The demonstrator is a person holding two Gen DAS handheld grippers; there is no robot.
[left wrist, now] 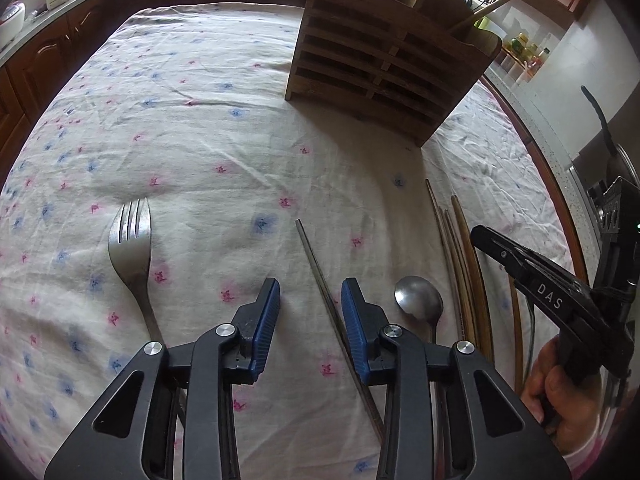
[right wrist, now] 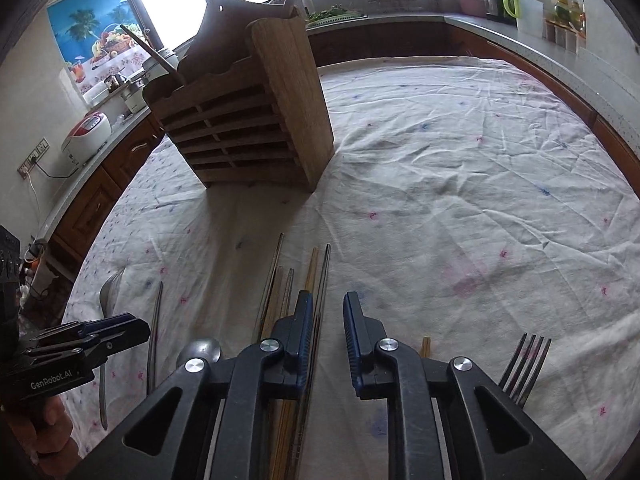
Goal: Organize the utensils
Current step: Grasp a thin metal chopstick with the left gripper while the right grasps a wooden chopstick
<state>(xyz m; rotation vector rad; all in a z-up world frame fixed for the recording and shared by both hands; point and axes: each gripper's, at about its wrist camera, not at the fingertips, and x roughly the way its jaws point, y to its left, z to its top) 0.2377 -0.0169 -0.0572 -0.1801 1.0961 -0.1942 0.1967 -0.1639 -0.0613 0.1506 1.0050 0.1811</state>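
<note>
Chopsticks (right wrist: 316, 280) lie bundled left of wide bare tablecloth (right wrist: 460, 184)

Forks (left wrist: 134, 256), spoon (left wrist: 419, 300), chopsticks (left wrist: 460, 264) flat before wooden holder (left wrist: 384, 52)

Wide bare tablecloth (right wrist: 460, 168) right of the wooden utensil rack (right wrist: 248, 120), nothing blocking there. Nearer in, chopsticks (right wrist: 316, 276), spoon (left wrist: 418, 300) and forks (left wrist: 132, 248) crowd the cloth under both grippers.

"DAS" on right hand-held gripper (left wrist: 476, 236); "GenRobot.AI" on left hand-held gripper (right wrist: 136, 326)
</note>
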